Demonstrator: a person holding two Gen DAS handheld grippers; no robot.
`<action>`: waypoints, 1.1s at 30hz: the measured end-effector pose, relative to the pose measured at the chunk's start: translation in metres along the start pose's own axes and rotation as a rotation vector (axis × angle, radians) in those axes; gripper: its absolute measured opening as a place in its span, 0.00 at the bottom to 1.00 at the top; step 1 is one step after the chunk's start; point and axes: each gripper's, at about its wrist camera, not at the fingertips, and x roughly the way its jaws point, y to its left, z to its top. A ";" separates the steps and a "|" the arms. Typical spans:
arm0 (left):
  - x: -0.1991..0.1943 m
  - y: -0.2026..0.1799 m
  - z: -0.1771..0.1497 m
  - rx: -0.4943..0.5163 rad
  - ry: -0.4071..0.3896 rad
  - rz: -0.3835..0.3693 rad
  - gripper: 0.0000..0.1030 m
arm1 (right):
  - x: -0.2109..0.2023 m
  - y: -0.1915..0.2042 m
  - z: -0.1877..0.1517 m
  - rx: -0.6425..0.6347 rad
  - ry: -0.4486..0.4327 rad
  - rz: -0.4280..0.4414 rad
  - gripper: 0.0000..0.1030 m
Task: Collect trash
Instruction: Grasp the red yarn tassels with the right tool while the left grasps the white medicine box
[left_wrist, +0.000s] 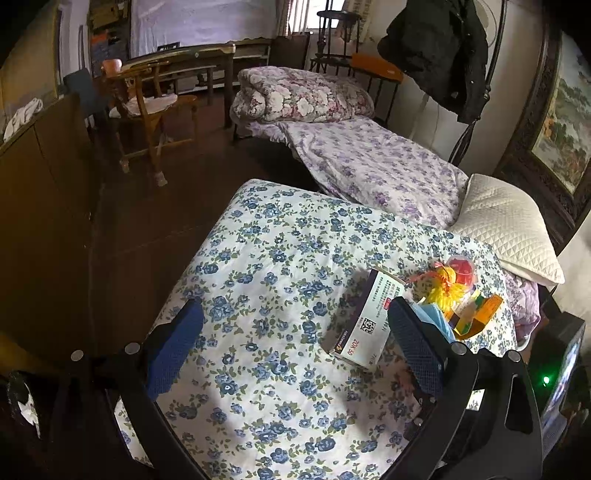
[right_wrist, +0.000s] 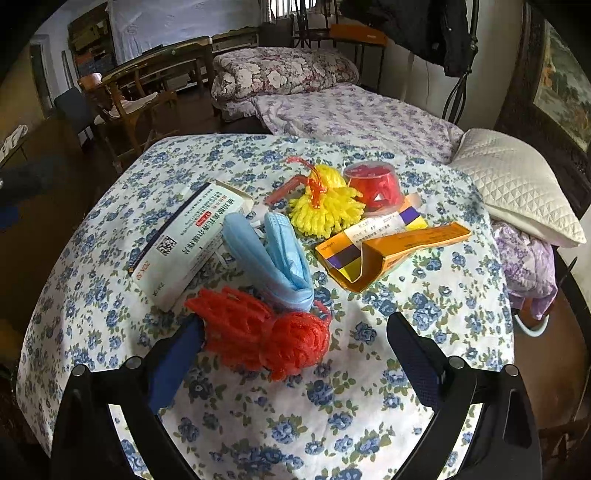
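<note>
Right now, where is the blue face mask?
In the right wrist view, the blue face mask lies mid-table on the floral cloth, between the white medicine box and the orange carton, just beyond the red mesh net.

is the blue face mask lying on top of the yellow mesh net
No, the blue face mask lies apart from the yellow mesh net.
</note>
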 end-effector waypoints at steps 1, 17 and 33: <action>0.000 -0.001 -0.001 0.004 -0.002 0.002 0.93 | 0.001 0.000 0.000 0.004 0.000 0.001 0.94; 0.010 -0.003 -0.003 0.022 0.022 0.025 0.93 | -0.070 -0.023 -0.020 0.060 -0.122 0.093 0.52; 0.085 -0.073 -0.042 0.325 0.141 0.173 0.93 | -0.100 -0.078 -0.046 0.192 -0.167 0.107 0.55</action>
